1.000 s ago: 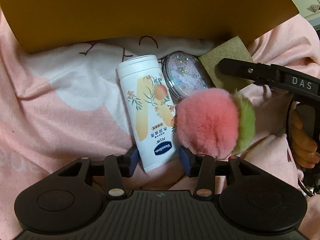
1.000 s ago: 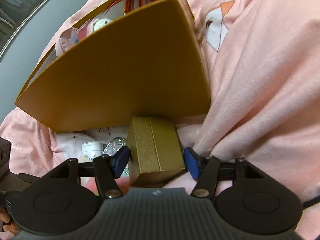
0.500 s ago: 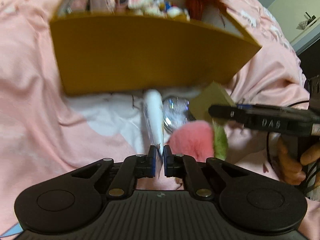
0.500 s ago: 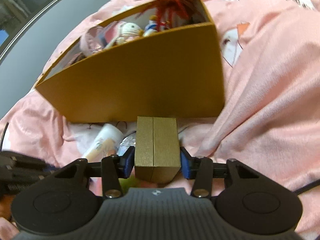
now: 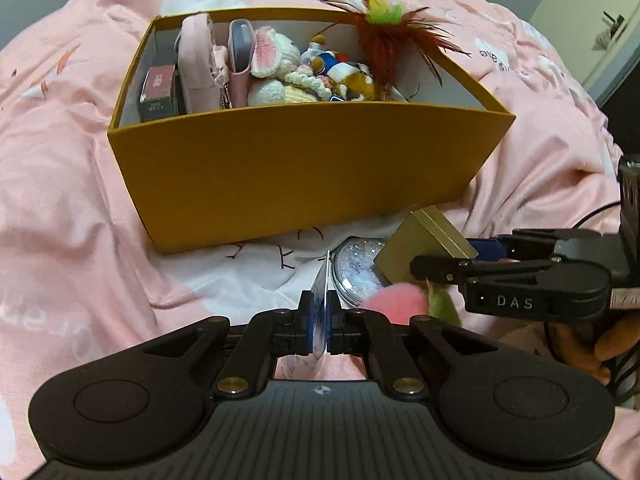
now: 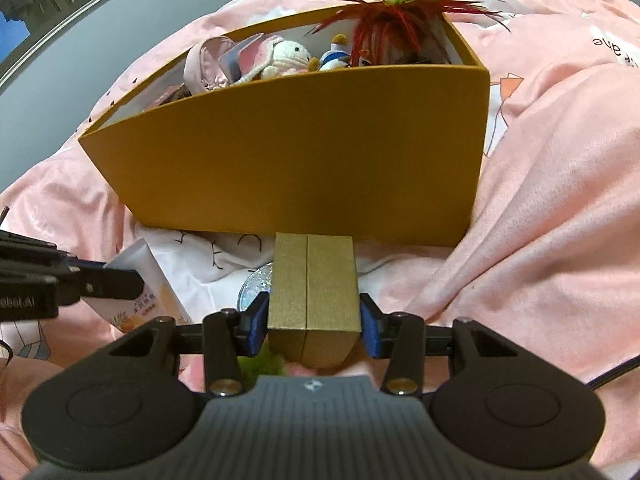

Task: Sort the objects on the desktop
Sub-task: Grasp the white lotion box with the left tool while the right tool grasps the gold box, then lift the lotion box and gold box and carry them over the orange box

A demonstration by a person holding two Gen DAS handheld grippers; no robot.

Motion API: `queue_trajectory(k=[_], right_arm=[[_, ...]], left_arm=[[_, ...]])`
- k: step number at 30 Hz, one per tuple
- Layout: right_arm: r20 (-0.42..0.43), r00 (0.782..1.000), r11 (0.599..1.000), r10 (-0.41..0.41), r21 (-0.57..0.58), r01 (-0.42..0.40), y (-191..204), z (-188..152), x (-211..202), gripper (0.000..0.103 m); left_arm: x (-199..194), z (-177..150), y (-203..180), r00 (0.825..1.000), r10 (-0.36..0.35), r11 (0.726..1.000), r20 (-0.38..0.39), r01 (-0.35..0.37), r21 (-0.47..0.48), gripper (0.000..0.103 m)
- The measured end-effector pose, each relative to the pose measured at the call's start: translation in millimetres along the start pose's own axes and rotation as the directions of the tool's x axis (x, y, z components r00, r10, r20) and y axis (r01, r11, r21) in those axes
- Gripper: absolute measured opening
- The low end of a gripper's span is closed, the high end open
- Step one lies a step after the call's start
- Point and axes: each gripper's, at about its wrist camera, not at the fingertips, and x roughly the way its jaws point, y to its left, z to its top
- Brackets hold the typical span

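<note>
My left gripper (image 5: 320, 330) is shut on the flat end of a white Vaseline tube (image 5: 322, 280), held edge-on above the bed. The tube also shows in the right wrist view (image 6: 154, 280). My right gripper (image 6: 314, 326) is shut on a small gold gift box (image 6: 314, 300), lifted before the big yellow box (image 6: 296, 160). The gold box also shows in the left wrist view (image 5: 424, 246). The yellow box (image 5: 296, 168) is open and holds plush toys, pink pouches and a red feather toy (image 5: 390, 36).
A round glittery case (image 5: 356, 272) and a pink and green pompom (image 5: 400, 304) lie on the pink blanket (image 5: 60, 200) below both grippers. The right gripper's black body (image 5: 528, 280) reaches in from the right. Blanket folds rise at the right.
Both grippers closed on their objects and lifted them. The views rose, so the open top of the yellow box and its contents now show.
</note>
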Motion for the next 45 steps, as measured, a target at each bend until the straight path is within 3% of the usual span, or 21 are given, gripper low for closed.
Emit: queue_trajectory(k=[14, 18, 23, 32, 40, 45], right_arm=[[-0.018, 1.0, 1.0, 0.008, 0.007, -0.008, -2, 12, -4, 0.056], [-0.057, 0.998, 0.999, -0.03, -0.013, 0.029, -1, 15, 2, 0.05], [-0.048, 0.999, 1.0, -0.014, 0.0, 0.014, -2, 16, -2, 0.049], [0.059, 0.993, 0.995, 0.102, 0.001, -0.103, 10, 38, -55, 0.048], [0.187, 0.958, 0.976, 0.218, -0.052, -0.211, 29, 80, -91, 0.048], [0.261, 0.935, 0.97, 0.241, -0.066, -0.232, 37, 114, -88, 0.048]], left_arm=[[-2, -7, 2, 1.0, 0.019, 1.0, -0.003, -0.019, -0.005, 0.007], [-7, -5, 6, 1.0, 0.021, 0.999, 0.014, -0.021, -0.034, 0.006], [-30, 2, 14, 0.998, -0.004, 0.998, 0.07, 0.009, -0.069, 0.006], [-79, 35, 17, 0.982, -0.067, 0.994, 0.179, 0.082, -0.074, 0.006], [-115, 78, 22, 0.951, -0.045, 0.997, 0.307, 0.06, -0.041, 0.006], [-112, 109, 31, 0.938, -0.006, 0.999, 0.348, 0.023, -0.044, 0.006]])
